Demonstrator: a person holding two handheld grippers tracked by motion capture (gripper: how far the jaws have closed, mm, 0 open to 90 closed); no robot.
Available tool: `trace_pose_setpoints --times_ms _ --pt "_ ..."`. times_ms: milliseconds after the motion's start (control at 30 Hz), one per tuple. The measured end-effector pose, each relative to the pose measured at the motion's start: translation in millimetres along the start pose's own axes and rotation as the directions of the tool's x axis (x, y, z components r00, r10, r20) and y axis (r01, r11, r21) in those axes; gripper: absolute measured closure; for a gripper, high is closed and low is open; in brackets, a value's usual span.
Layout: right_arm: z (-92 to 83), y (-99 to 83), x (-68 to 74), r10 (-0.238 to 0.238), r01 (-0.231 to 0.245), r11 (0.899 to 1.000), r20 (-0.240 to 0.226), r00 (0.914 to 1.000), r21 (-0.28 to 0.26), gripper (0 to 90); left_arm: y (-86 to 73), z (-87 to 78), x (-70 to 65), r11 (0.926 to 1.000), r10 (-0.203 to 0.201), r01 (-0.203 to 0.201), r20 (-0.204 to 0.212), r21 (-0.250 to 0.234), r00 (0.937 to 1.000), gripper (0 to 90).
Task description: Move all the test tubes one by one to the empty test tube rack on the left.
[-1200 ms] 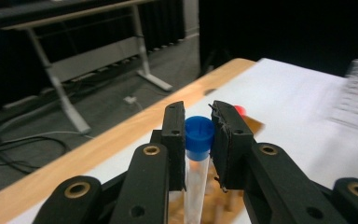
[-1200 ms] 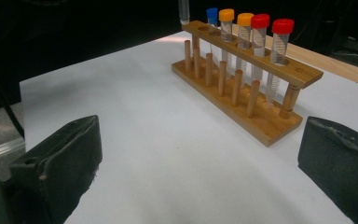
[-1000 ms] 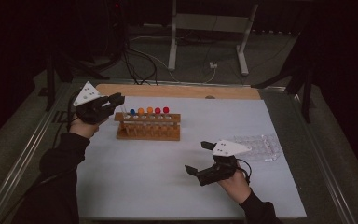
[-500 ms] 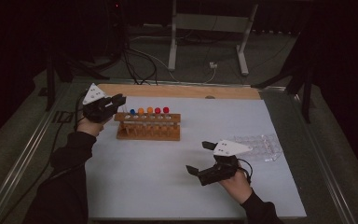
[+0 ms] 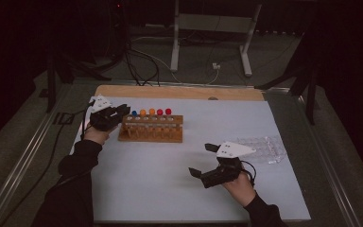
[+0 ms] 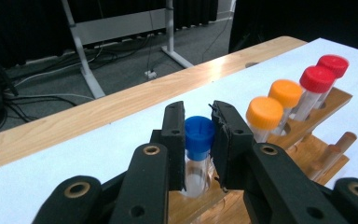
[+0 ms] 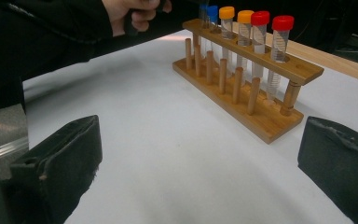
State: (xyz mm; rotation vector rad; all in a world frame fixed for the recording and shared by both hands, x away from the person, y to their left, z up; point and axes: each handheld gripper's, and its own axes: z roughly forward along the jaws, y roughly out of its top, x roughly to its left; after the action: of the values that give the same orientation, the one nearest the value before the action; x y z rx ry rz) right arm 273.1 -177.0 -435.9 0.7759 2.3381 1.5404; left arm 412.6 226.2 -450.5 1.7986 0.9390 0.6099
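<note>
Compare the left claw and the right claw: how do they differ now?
The left claw is shut on the blue-capped tube in the wooden rack; the right claw is open and holds nothing. The left is at the rack; the right is apart from it, over the white mat. Both have black jaws.

rack [image 5: 151, 135]: varnished wood w/ smooth dowels, slight sheen. tubes: clear plastic; blue-capped tube [image 6: 198, 154] w/ ribbed matt plastic cap. left claw [image 6: 199, 140]: matt black plastic, rough-edged rubbery pads, brass-look rivets. desk [image 5: 170, 189]: matt white sheet, bare wood edge. clear glossy tray [image 5: 264, 147].
</note>
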Motion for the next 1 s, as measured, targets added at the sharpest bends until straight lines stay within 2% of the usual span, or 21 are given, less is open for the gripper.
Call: trace_pose_setpoints --times_ms 400,600,767,833,1000 --pt "0.5 -0.4 -0.2 0.002 -0.002 1.000 -0.003 1.0000 0.005 0.0 -10.1 1.0 1.6 0.9999 -0.016 0.016 -0.001 -0.006 0.9999 77.0" --pt "0.8 -0.5 0.0 0.002 -0.002 1.000 -0.003 1.0000 0.007 0.0 -7.1 0.3 1.5 0.9998 -0.016 0.016 0.005 0.011 0.9999 75.7" --pt "-0.2 -0.2 -0.9 0.006 -0.006 1.000 -0.001 1.0000 0.003 0.0 0.7 -8.7 2.5 0.9991 -0.041 0.041 0.007 -0.005 0.9991 51.0" --pt "-0.7 0.0 -1.0 0.004 -0.004 1.000 0.000 1.0000 0.002 0.0 4.5 -14.1 1.9 0.9993 -0.037 0.037 0.001 -0.002 0.9993 45.1" --pt "-2.1 0.5 -1.4 0.006 -0.006 1.000 0.004 1.0000 -0.002 0.0 11.8 -28.8 -1.8 0.9985 -0.052 0.052 0.032 0.014 0.9981 26.9"
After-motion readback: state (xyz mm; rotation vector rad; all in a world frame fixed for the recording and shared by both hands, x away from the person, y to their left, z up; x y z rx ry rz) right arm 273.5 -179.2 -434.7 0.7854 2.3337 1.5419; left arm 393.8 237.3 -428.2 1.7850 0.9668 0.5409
